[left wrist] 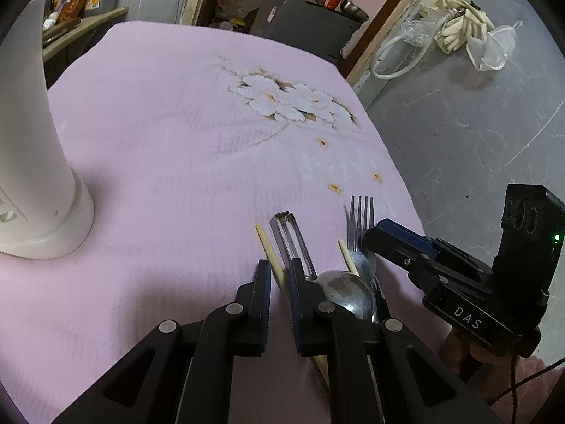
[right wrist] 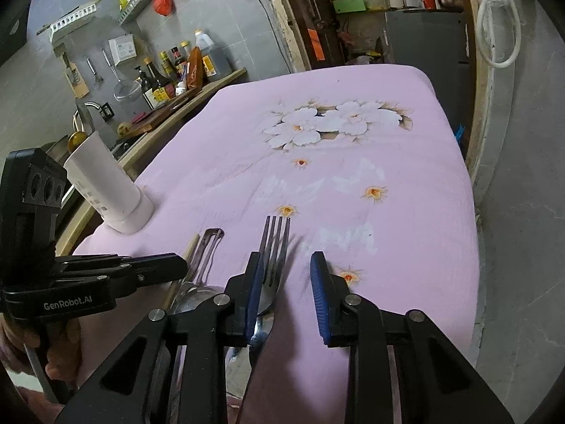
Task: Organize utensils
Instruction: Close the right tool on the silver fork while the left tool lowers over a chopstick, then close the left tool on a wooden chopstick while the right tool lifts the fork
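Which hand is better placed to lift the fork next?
Right, probably: the fork already lies between the open fingers of the right claw, while the left claw is closed around a chopstick.

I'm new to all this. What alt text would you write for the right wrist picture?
A handheld gripper reaches over a fork on a pink flowered cloth. To its left a second gripper hovers by a spoon, with a white holder behind.

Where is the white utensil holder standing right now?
In the right wrist view, the white holder stands upright at the pink cloth's left edge, apart from the fork.
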Motion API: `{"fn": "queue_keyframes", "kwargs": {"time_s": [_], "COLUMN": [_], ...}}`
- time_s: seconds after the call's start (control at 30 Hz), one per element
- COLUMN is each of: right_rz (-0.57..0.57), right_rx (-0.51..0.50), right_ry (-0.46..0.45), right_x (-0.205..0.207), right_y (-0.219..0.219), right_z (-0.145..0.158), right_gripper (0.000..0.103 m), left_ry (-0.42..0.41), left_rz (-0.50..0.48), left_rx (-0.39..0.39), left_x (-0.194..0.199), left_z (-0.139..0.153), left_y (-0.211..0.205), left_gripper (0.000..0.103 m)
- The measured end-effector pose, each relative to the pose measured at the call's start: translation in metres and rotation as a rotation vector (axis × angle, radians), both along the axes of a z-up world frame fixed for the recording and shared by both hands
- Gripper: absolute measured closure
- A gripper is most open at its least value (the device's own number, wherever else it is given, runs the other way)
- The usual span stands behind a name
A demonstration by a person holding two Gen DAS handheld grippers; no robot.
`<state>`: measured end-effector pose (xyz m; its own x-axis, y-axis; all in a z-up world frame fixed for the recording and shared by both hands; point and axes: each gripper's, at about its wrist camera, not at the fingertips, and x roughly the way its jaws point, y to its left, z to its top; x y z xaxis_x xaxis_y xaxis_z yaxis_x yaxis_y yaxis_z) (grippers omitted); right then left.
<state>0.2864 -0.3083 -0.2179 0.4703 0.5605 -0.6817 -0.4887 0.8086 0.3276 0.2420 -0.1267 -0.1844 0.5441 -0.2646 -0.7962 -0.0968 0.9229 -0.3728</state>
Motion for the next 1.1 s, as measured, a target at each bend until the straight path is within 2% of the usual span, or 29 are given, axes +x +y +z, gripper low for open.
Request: {"fn": "queue_keyframes", "kwargs": {"time_s": [0.1,0.2,0.43,0.6,0.67,0.87,1.0,1.1], "right_rz": [-0.001,0.006,0.032,0.053,0.064,0.06,0.051,0.036], "right_rx": [-0.002,-0.007,-0.023,-0.028,-0.036,-0.033,-0.028,-0.022], "right_ry": [0.002,0.004,0.02,0.042,0.042,0.058,0.063,0.056], "right_x": [0.0,0.002,0.011,0.019,0.02,0.018,0.015,0.01], "right_y": [0.0,0.001,0.009,0.013,0.015,0.018,0.017,0.013], "right_z": [0.001,0.001,0.002,0.0,0.001,0.004,0.009,0.015], "right_gripper": [0.079,0.079,0.079,0.079,0.087,0.094,0.1,0.101], "left_ry": [0.025,0.043,0.067,0.101,0.109,0.117,0.101,0.09], "left_rz": [-0.013,-0.031,-0.055,-0.099,-0.107,-0.13,-0.09,-0.072], "left_rx": [0.031,0.111,0.139,0.12,0.1,0.145,0.089,0.045], "left_x": [0.002,0.007,0.014,0.018,0.018,0.021,0.017,0.012], "left_z": [-0.001,0.001,0.002,0.005,0.005,0.006,0.005,0.007], "left_y": [-0.005,-0.017,-0.019,-0.013,-0.011,-0.018,-0.012,-0.007], "left_gripper": [0.092,0.092,0.092,0.091,0.091,0.092,0.094,0.094]}}
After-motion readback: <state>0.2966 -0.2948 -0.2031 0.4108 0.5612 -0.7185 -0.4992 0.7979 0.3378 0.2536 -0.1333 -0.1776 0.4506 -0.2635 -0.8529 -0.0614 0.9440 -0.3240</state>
